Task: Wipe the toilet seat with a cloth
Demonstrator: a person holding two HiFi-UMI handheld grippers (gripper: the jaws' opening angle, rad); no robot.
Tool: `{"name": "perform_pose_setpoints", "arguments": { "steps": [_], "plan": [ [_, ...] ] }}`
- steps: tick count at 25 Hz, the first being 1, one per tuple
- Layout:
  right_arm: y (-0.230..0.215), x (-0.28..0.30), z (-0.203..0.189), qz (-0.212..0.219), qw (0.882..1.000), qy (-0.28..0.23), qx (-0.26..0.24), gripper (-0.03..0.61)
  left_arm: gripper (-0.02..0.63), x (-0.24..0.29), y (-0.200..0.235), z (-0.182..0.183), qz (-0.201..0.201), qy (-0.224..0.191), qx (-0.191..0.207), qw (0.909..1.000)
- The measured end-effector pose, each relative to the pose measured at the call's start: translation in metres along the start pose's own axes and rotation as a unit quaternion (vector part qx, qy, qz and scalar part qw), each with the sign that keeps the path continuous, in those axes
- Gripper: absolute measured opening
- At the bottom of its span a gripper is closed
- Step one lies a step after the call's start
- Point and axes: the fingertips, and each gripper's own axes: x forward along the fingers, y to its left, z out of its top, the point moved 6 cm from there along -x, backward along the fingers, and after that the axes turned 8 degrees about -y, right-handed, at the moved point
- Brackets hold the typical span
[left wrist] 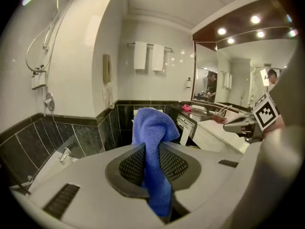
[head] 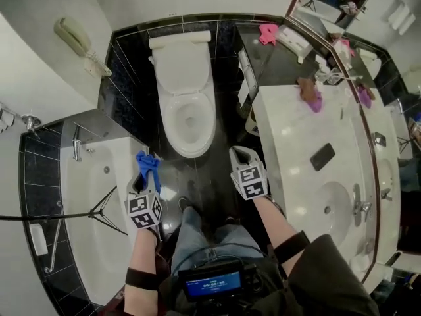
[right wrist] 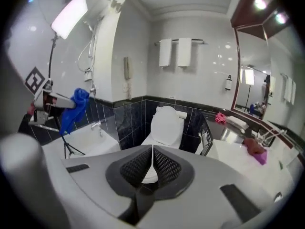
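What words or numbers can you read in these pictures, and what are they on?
Small blue screen on the black device at the person's chest: white writing, too small to read.
Black-and-white square-marker cubes: patterns only, no letters.
No other writing shows.

In the left gripper view your blue cloth [left wrist: 153, 142] blocks most of the toilet [head: 187, 104], and its lower end sinks out of sight between the jaws of your left gripper [left wrist: 152, 146]. The brown and purple lump [head: 310, 94] on the worktop [head: 289, 143] is too small to name.

Bathtub [head: 74, 199], white counter [head: 294, 135], possibly a phone [head: 322, 157].
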Motion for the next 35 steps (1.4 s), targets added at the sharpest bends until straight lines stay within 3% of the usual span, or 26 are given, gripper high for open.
{"name": "perform_pose_setpoints", "arguments": {
  "steps": [4,15,27,35],
  "plan": [
    [-0.012,-0.038,0.013,0.002,0.999,-0.022,0.049,0.014,0.069,-0.027,-0.001,0.017,0.001,-0.010,-0.001,0.9999],
    [-0.004,-0.087,0.012,0.018,0.997,-0.043,0.057,0.014,0.069,-0.060,-0.003,0.028,0.007,-0.022,-0.019,0.9996],
    [0.000,-0.081,0.004,0.024,0.997,-0.034,0.068,0.015,0.069,-0.057,-0.001,0.029,0.006,-0.026,-0.005,0.9996],
    [0.008,-0.048,0.010,0.028,0.997,-0.026,0.072,0.014,0.069,-0.030,0.015,0.031,-0.005,-0.010,-0.008,0.9999]
  ]
}}
